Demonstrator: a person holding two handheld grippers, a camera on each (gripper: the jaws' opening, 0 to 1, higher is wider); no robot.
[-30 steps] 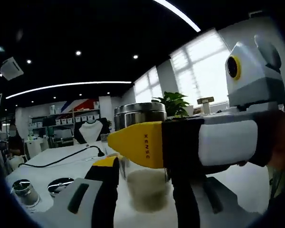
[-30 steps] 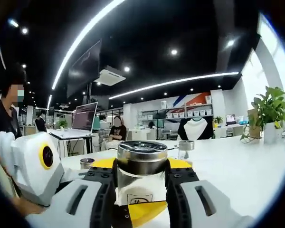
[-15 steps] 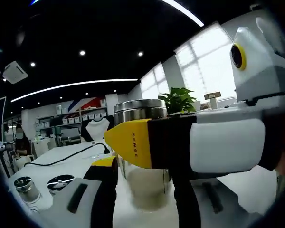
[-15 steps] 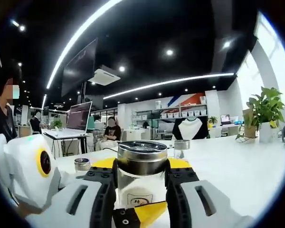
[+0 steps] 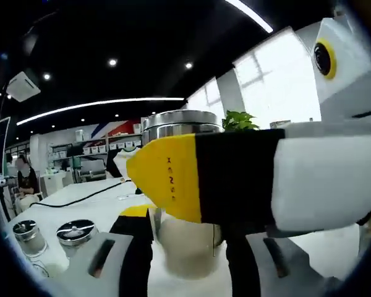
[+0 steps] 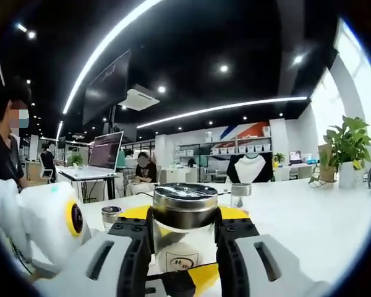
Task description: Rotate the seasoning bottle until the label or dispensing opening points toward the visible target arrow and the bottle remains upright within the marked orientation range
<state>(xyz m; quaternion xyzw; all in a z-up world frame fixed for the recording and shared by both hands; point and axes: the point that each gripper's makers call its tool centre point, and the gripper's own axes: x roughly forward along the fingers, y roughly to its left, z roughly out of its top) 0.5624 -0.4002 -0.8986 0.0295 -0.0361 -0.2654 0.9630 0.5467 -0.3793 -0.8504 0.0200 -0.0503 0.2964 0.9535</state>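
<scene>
The seasoning bottle [image 6: 184, 209] is a glass jar with a steel lid, standing upright on the white table [image 6: 309, 216]. Its label [image 6: 182, 263] faces the right gripper view. My right gripper [image 6: 185, 218] is shut on it, with black jaws pressing both sides under the lid. In the left gripper view the bottle [image 5: 187, 250] shows pale powder and sits between the jaws of my left gripper [image 5: 187, 230], also shut on it. The right gripper's yellow-tipped jaw [image 5: 170, 179] crosses in front of the bottle. The left gripper's jaw tip [image 6: 179, 283] lies below the label.
Two small steel-lidded jars [image 5: 26, 232] [image 5: 77, 232] stand at the left, near a black cable [image 5: 80, 195]. Other small jars [image 6: 112, 213] [image 6: 240, 193] sit behind the bottle. A potted plant [image 6: 349, 145] is at the far right. A person [image 6: 6, 148] stands at the left, with others seated at the back.
The right gripper's jaw now looms larger and closer in the left gripper view. In the right gripper view the left gripper's body and jaw tip have shifted right. The bottle stays upright.
</scene>
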